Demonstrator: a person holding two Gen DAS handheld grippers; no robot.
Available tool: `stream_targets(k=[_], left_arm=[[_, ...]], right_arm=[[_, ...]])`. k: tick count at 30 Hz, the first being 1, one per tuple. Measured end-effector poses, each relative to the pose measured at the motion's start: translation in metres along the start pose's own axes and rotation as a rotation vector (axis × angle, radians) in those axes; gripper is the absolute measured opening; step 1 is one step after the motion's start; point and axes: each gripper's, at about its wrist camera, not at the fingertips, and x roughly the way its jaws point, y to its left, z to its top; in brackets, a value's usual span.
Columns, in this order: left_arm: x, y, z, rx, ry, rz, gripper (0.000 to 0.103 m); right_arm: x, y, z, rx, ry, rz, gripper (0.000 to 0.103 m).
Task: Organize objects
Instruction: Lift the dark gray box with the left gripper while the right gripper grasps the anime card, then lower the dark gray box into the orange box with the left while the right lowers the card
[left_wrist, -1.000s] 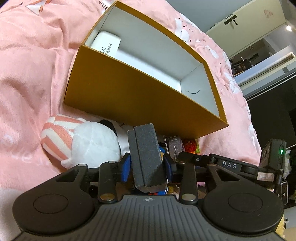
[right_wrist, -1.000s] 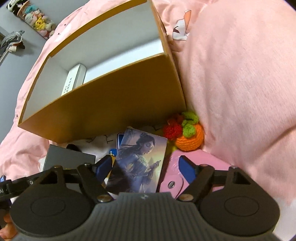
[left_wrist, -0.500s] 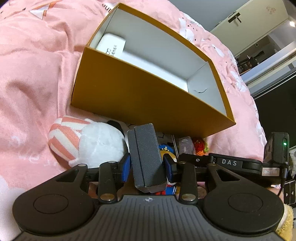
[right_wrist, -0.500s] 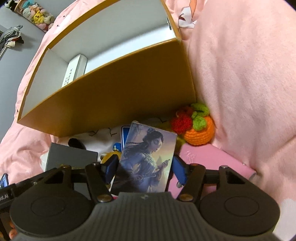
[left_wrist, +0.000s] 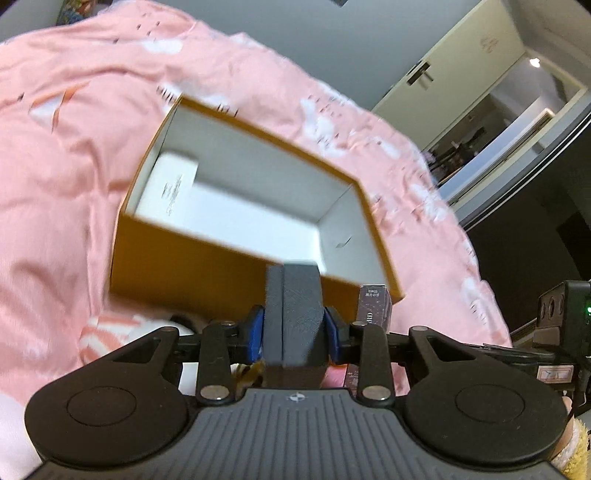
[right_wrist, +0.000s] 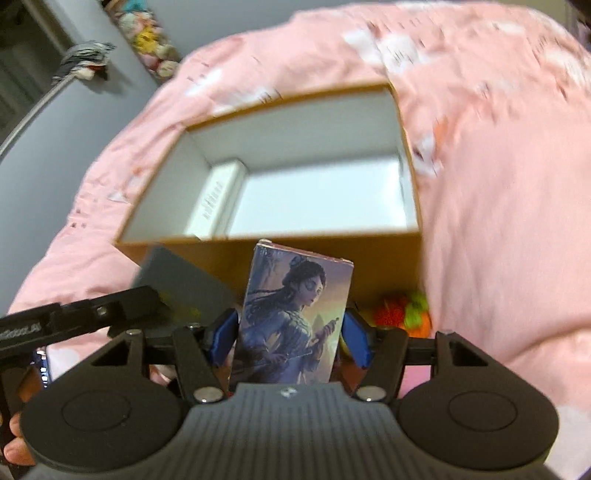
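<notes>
My left gripper (left_wrist: 293, 332) grips a dark grey box (left_wrist: 299, 314) upright between its blue pads, and its jaws are closing on it. The box hangs just in front of the near wall of an open orange box (left_wrist: 184, 266) with a white inside, where a small white carton (left_wrist: 166, 192) lies at the left end. My right gripper (right_wrist: 291, 332) is shut on a picture card box (right_wrist: 295, 314) showing a painted figure, held upright before the orange box's near wall (right_wrist: 388, 266). The grey box (right_wrist: 181, 280) appears at the left of the right wrist view.
Everything rests on a rumpled pink blanket (left_wrist: 55, 184). A striped plush toy (left_wrist: 110, 332) lies below the orange box on the left. A crocheted orange pumpkin (right_wrist: 410, 317) sits by the box's right corner. A grey wall and a doorway stand behind.
Both grippers have risen with their boxes, so the orange box's inside now shows from above. The right jaws closed onto the card box, which left the bed.
</notes>
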Motion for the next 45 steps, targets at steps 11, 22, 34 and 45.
stream_targets(k=[11, 22, 34, 45], left_arm=[[-0.009, -0.018, 0.053, 0.063, -0.076, -0.048, 0.038], [0.052, 0.019, 0.123, -0.096, -0.123, 0.005, 0.037], [0.154, 0.06, 0.129, -0.274, -0.009, 0.103, 0.038], [0.18, 0.069, 0.124, -0.228, 0.058, 0.216, 0.049]], right_arm=[[-0.02, 0.025, 0.052, -0.099, -0.081, 0.06, 0.063], [0.038, 0.015, 0.114, -0.068, -0.056, -0.002, 0.063], [0.143, -0.021, 0.148, -0.037, 0.126, -0.093, 0.063], [0.183, -0.029, 0.157, -0.033, 0.211, -0.141, 0.063]])
